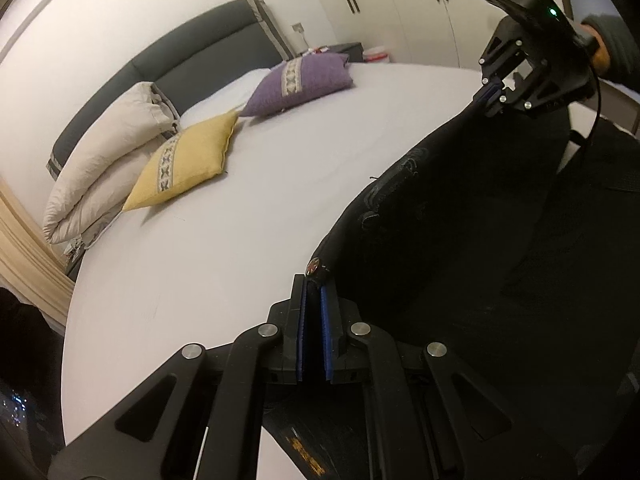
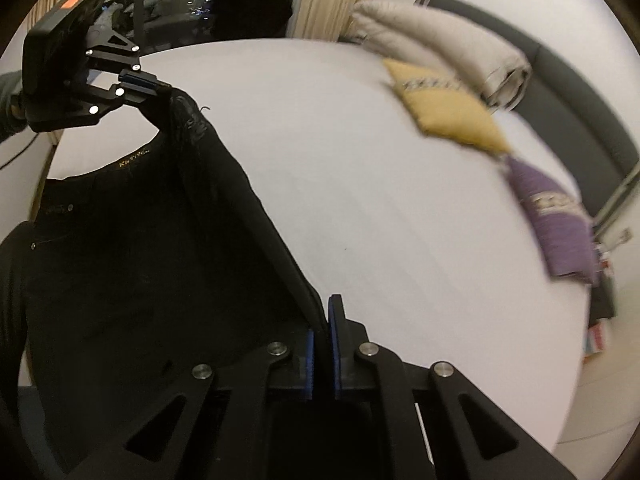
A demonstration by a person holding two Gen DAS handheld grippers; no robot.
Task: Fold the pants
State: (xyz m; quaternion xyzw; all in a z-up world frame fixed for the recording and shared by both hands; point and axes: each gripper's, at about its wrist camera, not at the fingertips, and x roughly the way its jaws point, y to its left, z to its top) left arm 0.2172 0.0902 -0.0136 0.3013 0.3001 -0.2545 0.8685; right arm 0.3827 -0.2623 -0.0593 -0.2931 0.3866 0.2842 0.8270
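the left tool (image 1: 313,280) is clamped on one waist corner of the black pants (image 1: 460,240), the right tool (image 2: 325,312) on the other, so the waistband is stretched above the bed (image 1: 240,220), pillows (image 1: 188,160) beyond.

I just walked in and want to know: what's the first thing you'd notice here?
The black pants stand out, stretched in the air between the left claw and the right claw, each pinching the waistband. Behind them spreads a big white bed, with a yellow pillow and a purple pillow near its grey headboard.
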